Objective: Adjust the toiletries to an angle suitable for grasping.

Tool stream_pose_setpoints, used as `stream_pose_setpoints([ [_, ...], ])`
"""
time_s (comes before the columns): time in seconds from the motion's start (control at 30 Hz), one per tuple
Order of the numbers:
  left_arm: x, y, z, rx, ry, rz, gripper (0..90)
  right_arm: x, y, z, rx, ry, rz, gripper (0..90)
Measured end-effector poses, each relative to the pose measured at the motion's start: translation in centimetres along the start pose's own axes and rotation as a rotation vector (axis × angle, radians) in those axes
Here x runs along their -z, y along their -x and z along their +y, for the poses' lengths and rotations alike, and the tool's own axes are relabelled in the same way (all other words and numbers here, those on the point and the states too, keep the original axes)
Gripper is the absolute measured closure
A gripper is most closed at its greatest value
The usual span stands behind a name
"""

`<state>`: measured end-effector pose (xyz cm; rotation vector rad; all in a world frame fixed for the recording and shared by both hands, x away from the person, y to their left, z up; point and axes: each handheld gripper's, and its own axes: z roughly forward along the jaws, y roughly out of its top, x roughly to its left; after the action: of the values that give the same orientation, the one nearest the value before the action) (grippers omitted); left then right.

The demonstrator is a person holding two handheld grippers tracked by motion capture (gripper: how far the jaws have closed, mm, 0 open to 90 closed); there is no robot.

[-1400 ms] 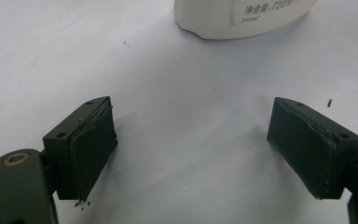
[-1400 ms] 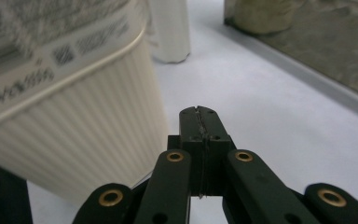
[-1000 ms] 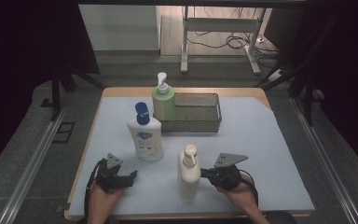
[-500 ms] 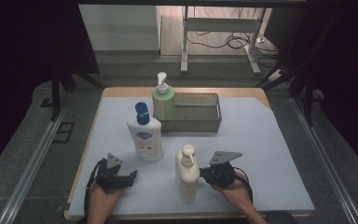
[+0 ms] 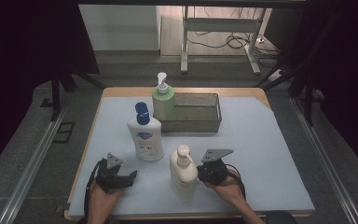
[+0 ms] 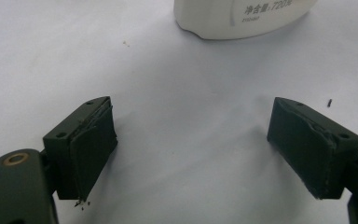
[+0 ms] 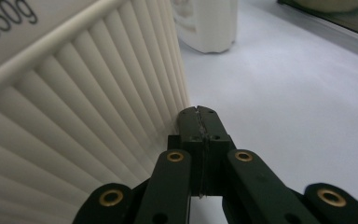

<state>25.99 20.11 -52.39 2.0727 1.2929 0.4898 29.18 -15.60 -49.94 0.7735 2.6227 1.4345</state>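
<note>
From above, my right gripper (image 5: 200, 173) presses against the cream pump bottle (image 5: 183, 173) at the mat's (image 5: 270, 154) near edge; pushed harder, it could topple. My left gripper (image 6: 191, 144) is spread, empty, below a label reading "720". My right jaws sit pressed together beside ribbing marked "650g".

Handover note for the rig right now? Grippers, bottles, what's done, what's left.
Left gripper: jaws open, empty, low over the mat, pointing at the blue-cap bottle.
Right gripper: jaws shut, empty, tips against the ribbed side of the cream bottle.
Green bottle stands at the left end of the basket; whether inside it, I can't tell.
Done: no bottle gripped.
Left, likely: nudge or grip the cream bottle, then move it, perhaps to the basket.
</note>
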Motion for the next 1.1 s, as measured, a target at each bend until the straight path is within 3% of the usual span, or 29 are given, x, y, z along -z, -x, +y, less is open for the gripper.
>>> stream_pose_setpoints([
  [0.67, 0.0, 0.0, 0.0, 0.000, 0.000, 0.000, 14.9, -1.9, -0.2, 0.9, 0.028, -0.034, 0.014, 89.3],
  [1.1, 0.0, 0.0, 0.0, -0.001, 0.000, 0.000, 14.9, 0.4, -0.4, 0.5, 0.060, -0.035, -0.097, 73.5],
])
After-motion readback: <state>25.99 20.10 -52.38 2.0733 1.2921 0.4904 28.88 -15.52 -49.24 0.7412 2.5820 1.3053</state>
